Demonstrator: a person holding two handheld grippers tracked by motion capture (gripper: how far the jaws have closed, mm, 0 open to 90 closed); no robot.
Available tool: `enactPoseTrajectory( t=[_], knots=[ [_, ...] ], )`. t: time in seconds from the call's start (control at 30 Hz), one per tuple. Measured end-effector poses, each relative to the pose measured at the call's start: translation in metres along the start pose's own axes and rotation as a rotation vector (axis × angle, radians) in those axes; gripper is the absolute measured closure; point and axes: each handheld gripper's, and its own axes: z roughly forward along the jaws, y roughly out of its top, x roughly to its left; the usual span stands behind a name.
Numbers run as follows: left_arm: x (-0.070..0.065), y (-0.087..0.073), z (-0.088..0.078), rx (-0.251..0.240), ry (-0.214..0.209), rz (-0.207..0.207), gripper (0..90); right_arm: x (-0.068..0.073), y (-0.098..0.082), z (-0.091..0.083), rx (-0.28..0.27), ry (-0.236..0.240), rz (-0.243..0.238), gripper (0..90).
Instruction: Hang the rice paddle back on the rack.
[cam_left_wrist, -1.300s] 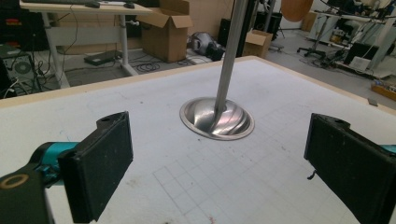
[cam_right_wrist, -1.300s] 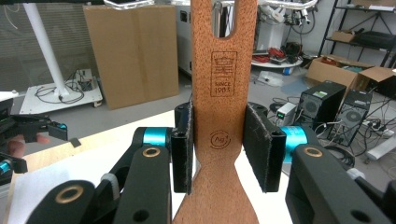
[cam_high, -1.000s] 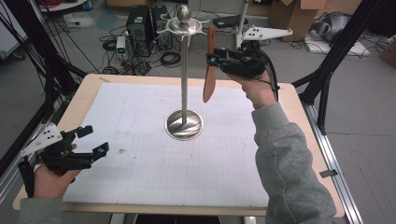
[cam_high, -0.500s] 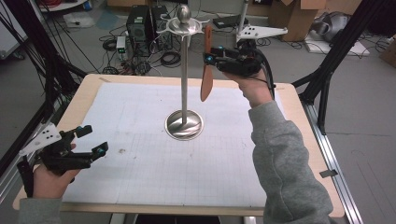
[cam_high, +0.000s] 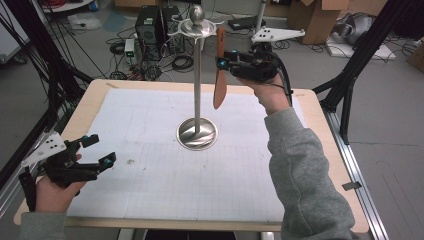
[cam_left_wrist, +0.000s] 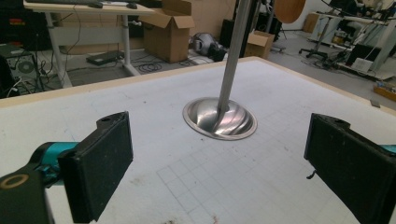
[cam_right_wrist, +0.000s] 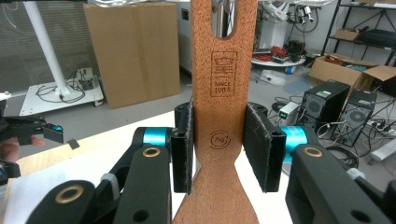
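A wooden spatula (cam_high: 218, 85) hangs upright beside the pole of a metal stand (cam_high: 198, 75), its top level with the stand's hooked crown (cam_high: 196, 27). My right gripper (cam_high: 220, 62) is shut on its handle. In the right gripper view both pads press the edges of the spatula (cam_right_wrist: 224, 116), with my right gripper (cam_right_wrist: 224, 144) just under the stamped logo, and metal shows through the handle's hole. My left gripper (cam_high: 100, 149) rests low at the table's front left, open, nothing between its jaws. The left gripper (cam_left_wrist: 219, 163) faces the stand's base (cam_left_wrist: 219, 119).
A white gridded mat (cam_high: 150, 175) covers the wooden table (cam_high: 320, 150). Black frame struts (cam_high: 50, 75) rise at the left and right. Beyond the far edge stand a computer tower (cam_high: 150, 25), cables and cardboard boxes (cam_high: 305, 20) on the floor.
The spatula has edged a touch left toward the pole. Both hands have otherwise kept still.
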Motion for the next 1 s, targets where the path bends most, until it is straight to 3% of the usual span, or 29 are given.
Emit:
enactPoseTrajectory(
  t=[0.5, 1.0],
  knots=[
    [0.0004, -0.0011, 0.0012, 0.006, -0.003, -0.001, 8.3, -0.0014, -0.0021, 0.0026, 0.02, 0.007, -0.001, 64.6],
    [-0.0005, -0.0005, 0.0011, 0.005, -0.006, 0.001, 8.3, 0.0006, -0.0041, 0.0076, 0.0, 0.001, 0.003, 62.8]
  ],
)
